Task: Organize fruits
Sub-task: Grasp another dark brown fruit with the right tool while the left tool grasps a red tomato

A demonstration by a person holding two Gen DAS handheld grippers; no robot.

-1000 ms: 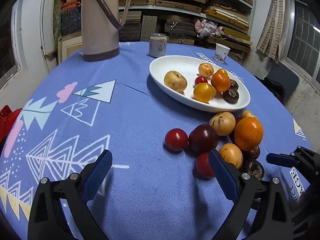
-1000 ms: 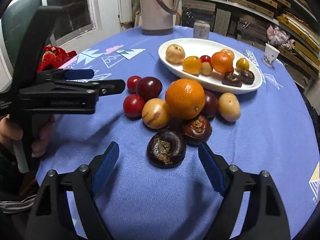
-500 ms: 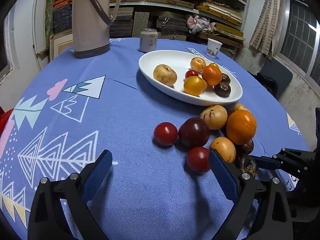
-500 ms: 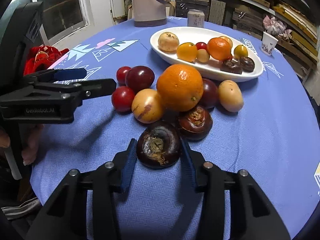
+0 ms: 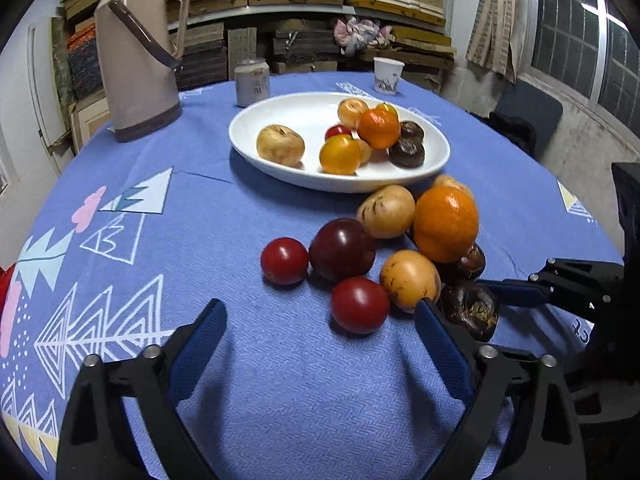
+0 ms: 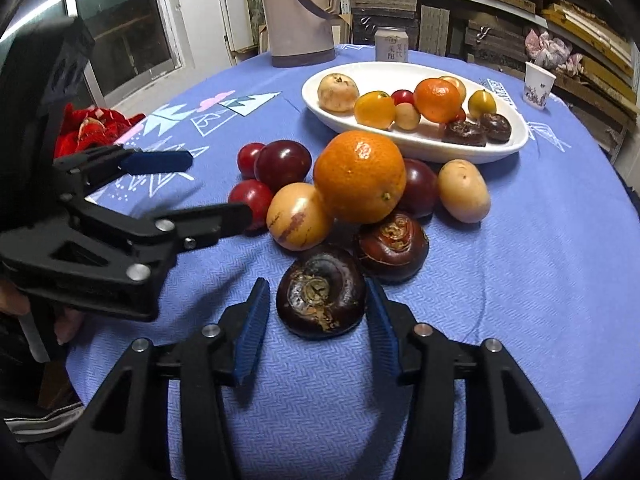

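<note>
thermos [image 6: 298, 8] top cut off by right-wrist frame edge. Can [image 6: 391, 49] label print too small to read. Dark plum [image 6: 420, 187] mostly hidden behind orange [image 6: 360, 176]. Small red fruit [image 6: 461, 114] in the dish [image 6: 516, 146] almost fully hidden behind the mandarin [image 6: 437, 95]. Red item [image 6: 92, 130] off table's left edge: can't identify.

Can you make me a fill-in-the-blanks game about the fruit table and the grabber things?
1. The right hand-held gripper has its fingers on either side of a dark brown ____.
2. The big orange in the pile lies on the ____ tablecloth.
3. The sorted fruit sits in a ____ oval dish.
4. The left hand-held gripper holds ____.

Missing words: water chestnut; blue; white; nothing
</note>
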